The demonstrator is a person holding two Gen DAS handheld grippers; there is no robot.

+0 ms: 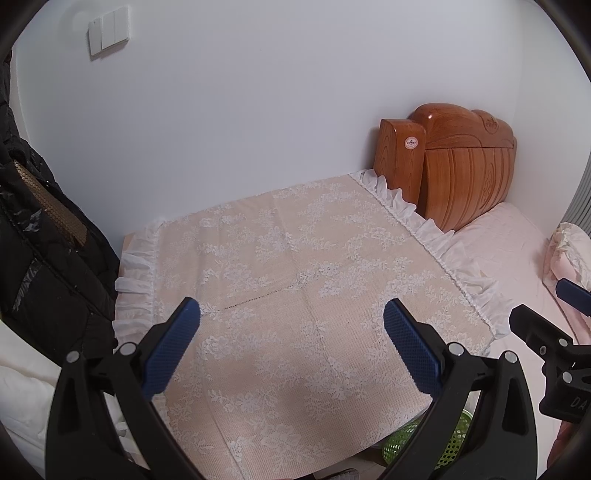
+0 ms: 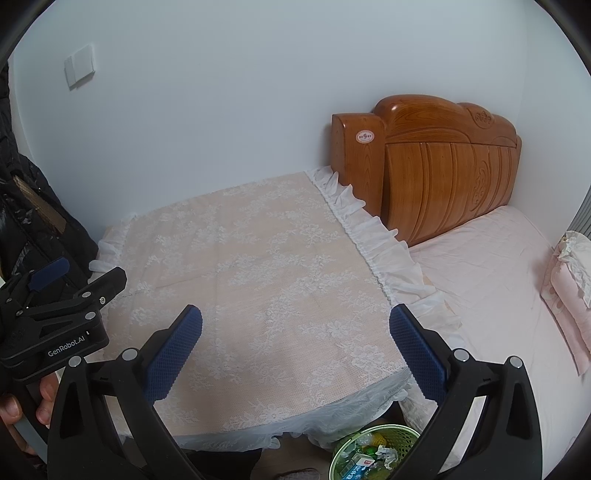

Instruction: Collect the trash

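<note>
Both pairs of blue-padded fingers are standing spread wide and pinching nothing: my left gripper (image 1: 291,345) is hovering over the lace cloth, and my right gripper (image 2: 295,349) is hanging over the same cloth nearer its front right corner. From the right wrist view, the green mesh basket (image 2: 402,435) is sitting on the floor below that corner, just beside the bed, and it is holding the trash (image 2: 369,459): crumpled wrappers and what looks like a small printed carton, though the rim of the view is cutting it off and I cannot read it surely; from the left wrist view only a slice of the basket (image 1: 399,443) is showing behind my right-hand finger.

Moving outward, the lace tablecloth (image 2: 258,280) with its white frill is lying flat over the table, its far edge touching the white wall (image 2: 240,110); to the right the pink sheeted bed (image 2: 491,273) is running back to a carved wooden headboard (image 2: 443,166), and folded pink bedding (image 2: 569,299) is resting at the far right. On the left a black padded jacket (image 1: 44,258) is hanging, and light switches (image 1: 109,31) are sitting high on the wall.
</note>
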